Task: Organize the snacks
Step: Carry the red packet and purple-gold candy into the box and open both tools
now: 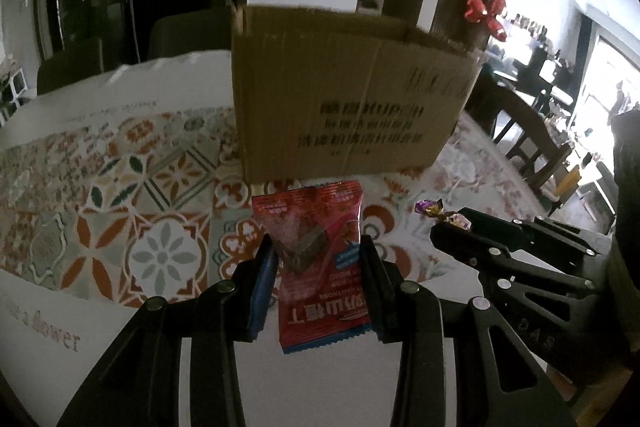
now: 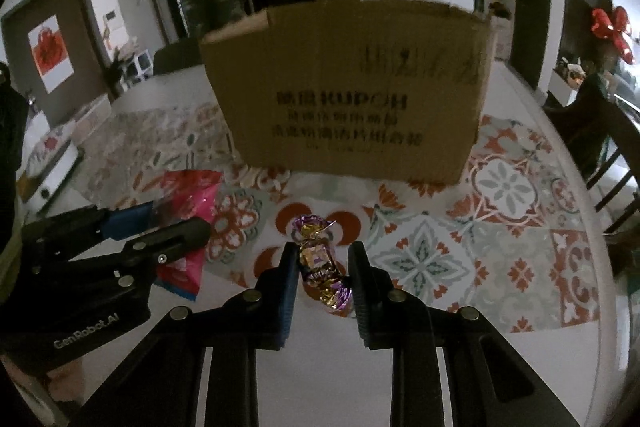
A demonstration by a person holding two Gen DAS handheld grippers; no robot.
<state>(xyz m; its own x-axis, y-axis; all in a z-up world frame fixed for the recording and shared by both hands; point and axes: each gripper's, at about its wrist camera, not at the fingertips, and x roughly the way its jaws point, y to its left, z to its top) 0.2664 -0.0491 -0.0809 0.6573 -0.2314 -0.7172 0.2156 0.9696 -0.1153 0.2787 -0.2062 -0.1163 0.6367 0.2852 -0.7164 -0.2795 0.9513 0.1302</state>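
A red snack packet (image 1: 320,259) sits between the fingers of my left gripper (image 1: 318,259), which is shut on it just above the patterned tablecloth (image 1: 120,211). A purple and gold wrapped candy (image 2: 320,263) sits between the fingers of my right gripper (image 2: 322,263), which is shut on it. A brown cardboard box (image 1: 344,91) stands upright on the table just beyond both grippers; it also shows in the right wrist view (image 2: 348,87). The right gripper (image 1: 460,227) with the candy (image 1: 444,217) lies to the right of the packet. The left gripper (image 2: 176,223) holds the packet (image 2: 192,195) at the left.
The table is round with a white rim (image 2: 600,267). Dark wooden chairs (image 1: 528,139) stand at the right edge. A dark chair back (image 1: 180,35) stands behind the table. A red balloon decoration (image 1: 486,13) hangs on the far wall.
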